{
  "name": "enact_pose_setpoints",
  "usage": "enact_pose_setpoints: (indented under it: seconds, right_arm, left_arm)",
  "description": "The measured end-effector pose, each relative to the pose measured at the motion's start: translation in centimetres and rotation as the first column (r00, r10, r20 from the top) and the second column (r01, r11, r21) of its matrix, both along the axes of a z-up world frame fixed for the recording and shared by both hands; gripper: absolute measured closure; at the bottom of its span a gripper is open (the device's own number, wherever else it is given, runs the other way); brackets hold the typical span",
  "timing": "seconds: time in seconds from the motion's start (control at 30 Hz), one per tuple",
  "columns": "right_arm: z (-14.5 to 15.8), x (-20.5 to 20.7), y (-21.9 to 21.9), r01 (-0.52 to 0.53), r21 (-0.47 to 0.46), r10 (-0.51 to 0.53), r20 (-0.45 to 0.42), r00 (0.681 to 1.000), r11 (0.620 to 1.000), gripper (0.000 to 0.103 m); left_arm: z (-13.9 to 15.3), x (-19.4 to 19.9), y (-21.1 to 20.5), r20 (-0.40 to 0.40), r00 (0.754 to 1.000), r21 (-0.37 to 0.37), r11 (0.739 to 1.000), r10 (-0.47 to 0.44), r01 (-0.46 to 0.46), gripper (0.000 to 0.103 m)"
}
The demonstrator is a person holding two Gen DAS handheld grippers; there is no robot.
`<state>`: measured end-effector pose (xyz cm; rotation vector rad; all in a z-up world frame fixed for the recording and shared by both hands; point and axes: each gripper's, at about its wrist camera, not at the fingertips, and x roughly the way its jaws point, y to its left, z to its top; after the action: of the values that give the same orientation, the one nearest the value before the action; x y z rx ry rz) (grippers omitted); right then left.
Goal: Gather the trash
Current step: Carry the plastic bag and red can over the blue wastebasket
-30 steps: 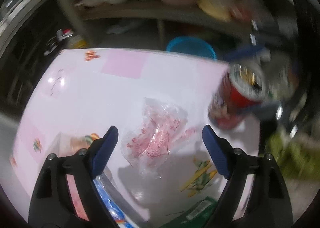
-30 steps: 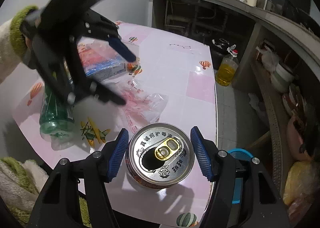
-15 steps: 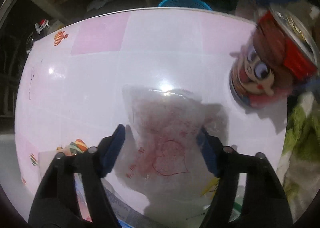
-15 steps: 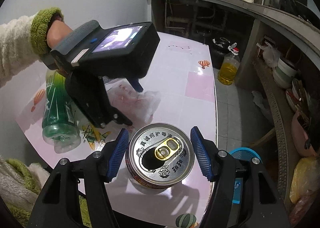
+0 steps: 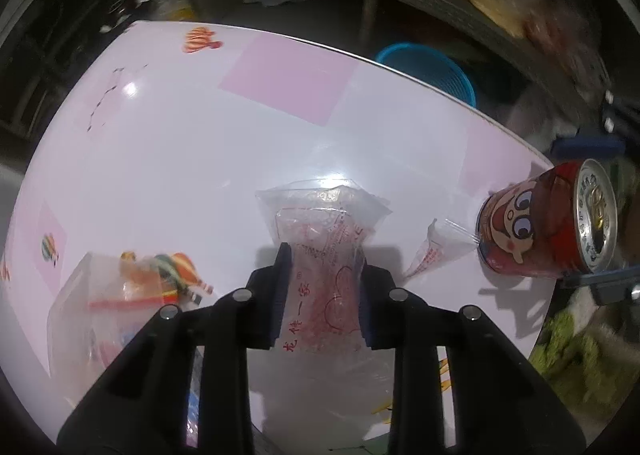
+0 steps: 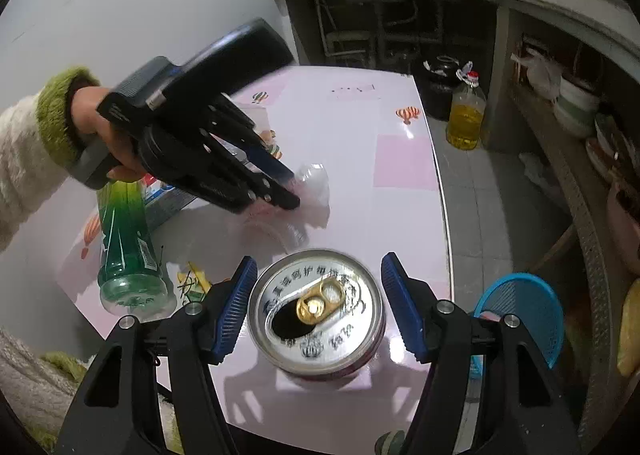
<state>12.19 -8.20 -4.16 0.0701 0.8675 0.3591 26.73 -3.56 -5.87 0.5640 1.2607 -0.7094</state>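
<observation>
A crumpled clear plastic bag with red print (image 5: 320, 223) lies on the pink-and-white table (image 5: 200, 135). My left gripper (image 5: 325, 259) points steeply down over it. Its jaws are closing, and the blue pads pinch the bag's near part into a narrow waist. From the right wrist the same gripper (image 6: 288, 191) shows, held by a hand in a green-cuffed sleeve (image 6: 92, 115), tips in the bag (image 6: 316, 183). A red cartoon can (image 6: 316, 311) stands upright near the table's edge between the fingers of my right gripper (image 6: 318, 261), which is open, with a gap on each side.
A green plastic bottle (image 6: 124, 251) lies at the table's left. A clear packet with colourful contents (image 5: 120, 295) and a torn plastic scrap (image 5: 436, 251) lie near the bag. A blue basket (image 6: 520, 311) stands on the floor beside the table, a bottle of oil (image 6: 466, 115) further back.
The left gripper came down over the plastic bag and its fingers drew together onto it. The right gripper rolled slightly around the can, which stayed put.
</observation>
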Motion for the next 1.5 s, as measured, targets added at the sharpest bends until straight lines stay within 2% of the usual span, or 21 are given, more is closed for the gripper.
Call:
enact_pose_setpoints:
  seconds: [0.23, 0.3, 0.4, 0.6, 0.73, 0.77, 1.13, 1.37, 1.5]
  right_arm:
    - [-0.6, 0.2, -0.2, 0.019, 0.039, -0.018, -0.024, 1.0, 0.999, 0.039]
    - [-0.8, 0.1, -0.1, 0.025, 0.036, -0.024, -0.028, 0.999, 0.999, 0.034]
    - [-0.9, 0.1, 0.0, 0.026, 0.032, -0.026, -0.027, 0.999, 0.999, 0.032]
    - [-1.3, -0.2, 0.5, 0.033, -0.02, -0.033, -0.027, 0.999, 0.999, 0.032]
    - [-1.1, -0.6, 0.3, 0.049, -0.012, -0.049, -0.021, 0.999, 0.999, 0.032]
    - [-1.0, -0.7, 0.2, 0.056, -0.007, -0.056, -0.019, 0.998, 0.998, 0.036]
    - [-0.8, -1.5, -0.2, 0.098, 0.017, -0.098, 0.001, 0.995, 0.995, 0.038]
    - [0.2, -2.8, -3.1, 0.184, 0.078, -0.187, 0.033, 0.982, 0.98, 0.038]
    - [0.7, -3.9, -6.2, 0.265, 0.104, -0.271, 0.046, 0.961, 0.959, 0.038]
  left_arm:
    - [1.4, 0.1, 1.4, 0.011, 0.994, -0.069, 0.992, 0.11, -0.109, 0.083]
    - [2.0, 0.2, 1.9, 0.008, 0.989, -0.098, 0.984, 0.148, -0.146, 0.085]
    - [2.8, 0.5, 2.6, 0.004, 0.981, -0.139, 0.971, 0.195, -0.193, 0.086]
    - [4.6, 0.6, 3.7, 0.037, 0.966, -0.192, 0.95, 0.257, -0.245, 0.087]
    - [6.2, 0.9, 4.4, 0.059, 0.955, -0.229, 0.935, 0.29, -0.27, 0.087]
    - [6.7, 0.9, 4.5, 0.066, 0.953, -0.237, 0.932, 0.297, -0.274, 0.087]
    - [9.2, 0.8, 2.9, 0.1, 0.95, -0.28, 0.924, 0.296, -0.259, 0.087]
    - [10.4, 0.6, -0.9, 0.11, 0.961, -0.299, 0.93, 0.255, -0.213, 0.088]
    - [10.8, 0.4, -4.3, 0.113, 0.972, -0.309, 0.937, 0.207, -0.164, 0.088]
